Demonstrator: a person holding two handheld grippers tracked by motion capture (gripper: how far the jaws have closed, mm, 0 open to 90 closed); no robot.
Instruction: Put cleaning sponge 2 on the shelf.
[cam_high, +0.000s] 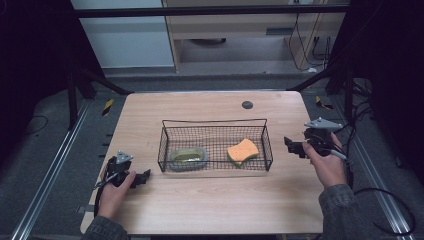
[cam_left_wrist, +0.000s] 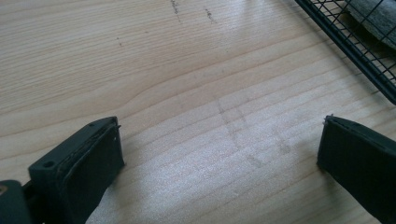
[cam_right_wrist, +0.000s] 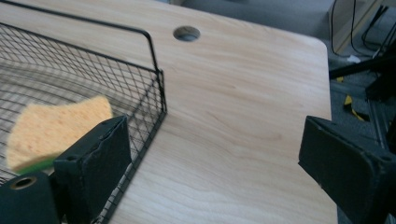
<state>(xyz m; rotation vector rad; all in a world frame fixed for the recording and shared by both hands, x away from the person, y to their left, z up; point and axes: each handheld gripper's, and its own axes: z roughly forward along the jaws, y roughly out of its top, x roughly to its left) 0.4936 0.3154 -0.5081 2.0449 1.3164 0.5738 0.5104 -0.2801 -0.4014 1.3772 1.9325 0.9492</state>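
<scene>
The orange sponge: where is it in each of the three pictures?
High view: sponge lies in the wire basket's right half.
Left gripper view: not in it.
Right gripper view: sponge at left, behind the mesh.
Shared landmark: the basket.

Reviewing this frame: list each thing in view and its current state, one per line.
Left gripper: open, holding nothing, low over the table.
Right gripper: open, holding nothing, beside the basket.
Wire basket: upright on the table.
Sponge: inside basket, tilted.
Grey dish: inside basket, upright.

No legible text, label, brand, number or sign on anything in view.
</scene>
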